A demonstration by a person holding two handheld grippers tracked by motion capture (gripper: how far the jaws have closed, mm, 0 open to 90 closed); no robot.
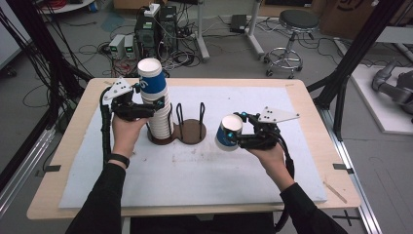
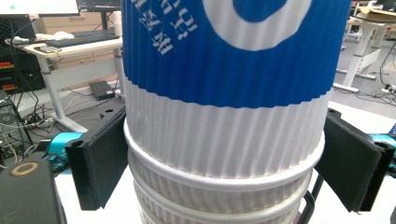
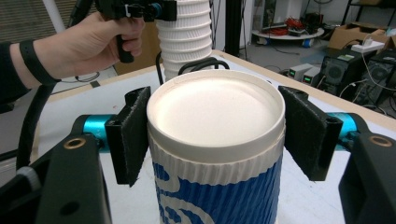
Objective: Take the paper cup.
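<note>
A tall stack of upside-down ribbed paper cups (image 1: 159, 117) stands in the left ring of a brown two-ring holder (image 1: 191, 132); the topmost cup (image 1: 151, 78) is blue and white. My left gripper (image 1: 157, 105) is shut on the stack just under that cup, and its pads (image 2: 100, 163) press the white ribbed wall (image 2: 229, 140) from both sides. My right gripper (image 1: 233, 134) is shut on a single blue-and-white cup (image 1: 228, 132), closed end up, to the right of the holder. In the right gripper view the cup (image 3: 215, 112) sits between both pads (image 3: 130, 135).
The holder's right ring has black wire uprights (image 1: 201, 114) and holds no cup. A white mat (image 1: 195, 180) covers the wooden table. Black frame posts (image 1: 350, 63) stand at the right, with a stool (image 1: 292, 29) and computers (image 1: 153, 31) on the floor behind.
</note>
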